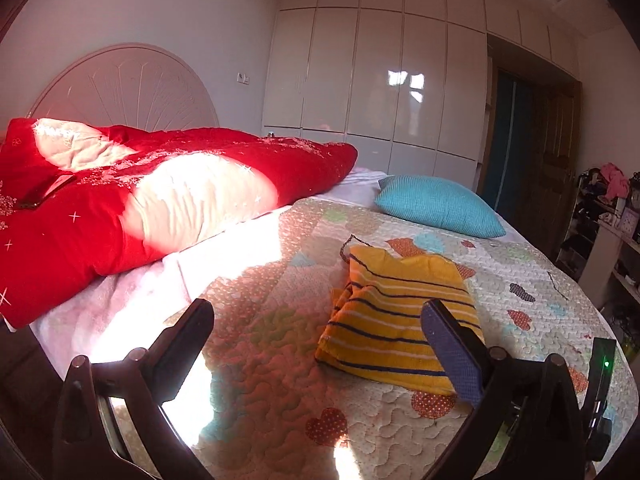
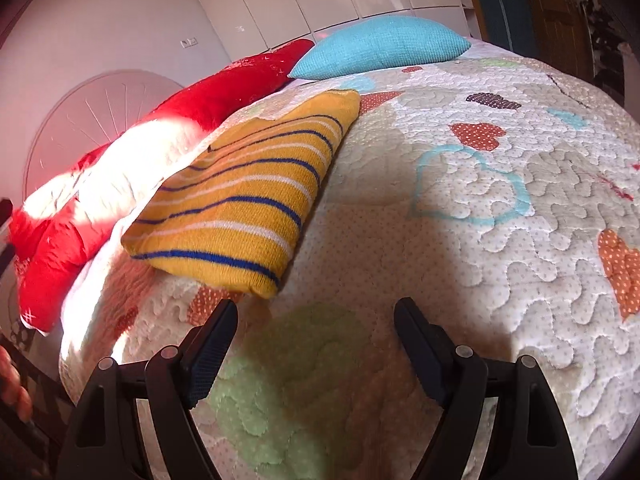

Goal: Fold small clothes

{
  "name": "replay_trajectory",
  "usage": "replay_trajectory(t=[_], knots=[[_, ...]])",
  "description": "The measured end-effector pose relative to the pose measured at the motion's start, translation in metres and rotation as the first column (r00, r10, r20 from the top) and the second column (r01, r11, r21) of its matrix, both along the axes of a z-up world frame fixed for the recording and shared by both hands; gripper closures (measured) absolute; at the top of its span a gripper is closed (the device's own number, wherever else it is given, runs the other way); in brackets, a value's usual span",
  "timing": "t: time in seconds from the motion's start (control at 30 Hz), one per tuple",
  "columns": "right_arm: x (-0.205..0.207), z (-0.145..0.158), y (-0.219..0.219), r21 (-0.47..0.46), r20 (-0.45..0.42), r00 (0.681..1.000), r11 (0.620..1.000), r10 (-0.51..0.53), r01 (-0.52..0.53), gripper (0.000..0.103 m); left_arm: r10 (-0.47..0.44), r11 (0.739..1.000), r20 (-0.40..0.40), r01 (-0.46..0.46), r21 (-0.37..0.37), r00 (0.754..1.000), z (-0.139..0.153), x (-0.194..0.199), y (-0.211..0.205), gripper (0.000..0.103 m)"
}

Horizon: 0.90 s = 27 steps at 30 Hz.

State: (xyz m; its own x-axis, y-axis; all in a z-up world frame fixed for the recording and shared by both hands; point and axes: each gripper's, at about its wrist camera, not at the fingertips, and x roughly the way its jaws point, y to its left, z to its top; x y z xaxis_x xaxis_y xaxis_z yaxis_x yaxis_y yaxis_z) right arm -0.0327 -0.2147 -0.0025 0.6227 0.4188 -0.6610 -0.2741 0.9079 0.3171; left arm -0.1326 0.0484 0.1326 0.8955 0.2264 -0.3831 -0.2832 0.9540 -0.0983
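Left hand-held gripper (image 1: 316,316) wide open, above folded striped sweater (image 1: 396,320)

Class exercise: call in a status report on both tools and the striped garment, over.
Left tool open, empty. Right tool open, empty. Yellow striped garment lies folded on the quilt, untouched. Nothing in the way; blue pillow well behind it.
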Motion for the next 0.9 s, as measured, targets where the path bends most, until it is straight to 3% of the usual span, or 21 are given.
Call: replay_trajectory(t=[0.1,0.23,0.3,0.4,0.6,0.9], knots=[[-0.021,0.006,0.009,-0.074,0.005,1.000,0.997,-0.014,0.014,0.019,0.019,0.998,0.033,-0.021,0.056,0.999,0.021,-0.018,0.000,0.000],[-0.037,0.021,0.001,0.037,-0.036,0.999,0.999,-0.013,0.015,0.019,0.080,0.993,0.209,-0.096,0.064,0.975,0.046,-0.062,0.003,0.000],[-0.044,0.033,-0.003,0.056,-0.025,0.999,0.998,-0.033,0.034,0.019,0.054,0.997,0.218,-0.064,0.037,0.974,0.054,-0.074,0.006,0.000],[-0.055,0.052,-0.003,0.039,0.016,0.998,0.998,-0.057,0.056,0.019,-0.071,0.997,0.166,0.068,0.022,0.984,0.055,-0.069,0.008,0.000],[-0.070,0.072,0.008,-0.064,0.080,0.993,0.994,-0.083,0.088,0.017,-0.043,0.999,-0.012,0.043,0.032,0.999,0.023,-0.048,0.003,0.000],[-0.064,0.049,0.017,-0.099,0.017,0.998,0.993,-0.068,0.070,0.017,-0.046,0.998,-0.220,0.056,0.037,0.974,-0.029,-0.026,-0.001,0.000]])
